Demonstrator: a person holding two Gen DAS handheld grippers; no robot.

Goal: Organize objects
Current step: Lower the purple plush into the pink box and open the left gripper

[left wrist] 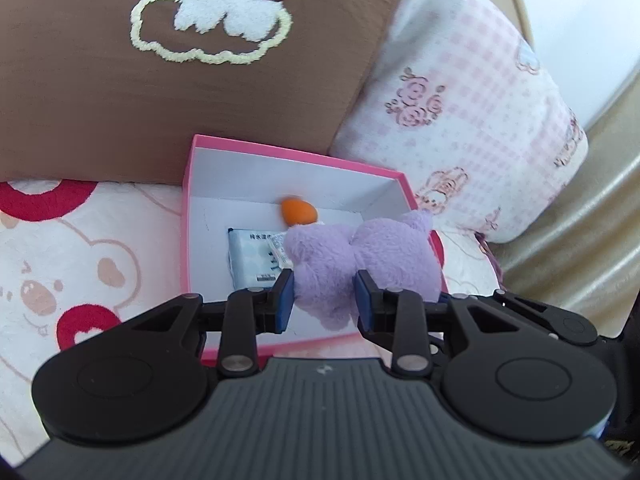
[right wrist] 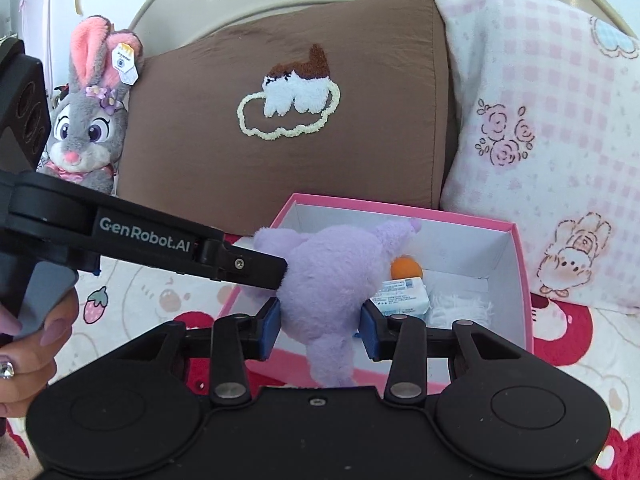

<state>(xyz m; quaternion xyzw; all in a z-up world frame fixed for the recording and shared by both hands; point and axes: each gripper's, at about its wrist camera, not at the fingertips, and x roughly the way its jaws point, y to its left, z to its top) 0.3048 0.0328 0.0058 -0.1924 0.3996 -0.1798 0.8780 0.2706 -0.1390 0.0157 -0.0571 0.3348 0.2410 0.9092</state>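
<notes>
Both grippers' fingers (right wrist: 272, 322) pinch one fluffy lilac plush toy (right wrist: 320, 288) above the pink box (right wrist: 524, 280).

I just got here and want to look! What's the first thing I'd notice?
A fluffy purple plush toy, held by both claws over the open pink box. Behind stands a big brown pillow with a stitched cloud, and a grey bunny plush sits at its left.

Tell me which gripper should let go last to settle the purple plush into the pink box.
Left, probably. The left gripper pinches the purple plush from the side over the pink box, while the right gripper straddles its lower body and blocks the way down.
</notes>
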